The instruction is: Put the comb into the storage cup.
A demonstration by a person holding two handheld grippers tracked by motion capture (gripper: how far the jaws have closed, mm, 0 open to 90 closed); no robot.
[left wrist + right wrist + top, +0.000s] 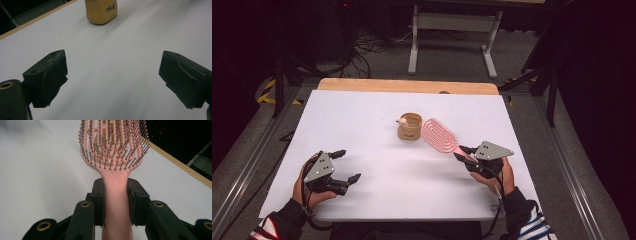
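Gripping pink hairbrush (113,152) handle: right fingers (98,195) clamp both sides | left fingers (47,77) spread, empty

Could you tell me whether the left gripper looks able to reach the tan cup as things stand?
Probably yes. The left gripper has its jaws open with nothing between them, and bare white table lies between it and the tan cup. The pink hairbrush in the right gripper is on the cup's far side.

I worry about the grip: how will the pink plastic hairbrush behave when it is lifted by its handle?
The pink plastic hairbrush probably stays stiff and light, given its openwork head. Its smooth handle, clamped by the right gripper, might slip or swing, since the head reaches far beyond the jaws.
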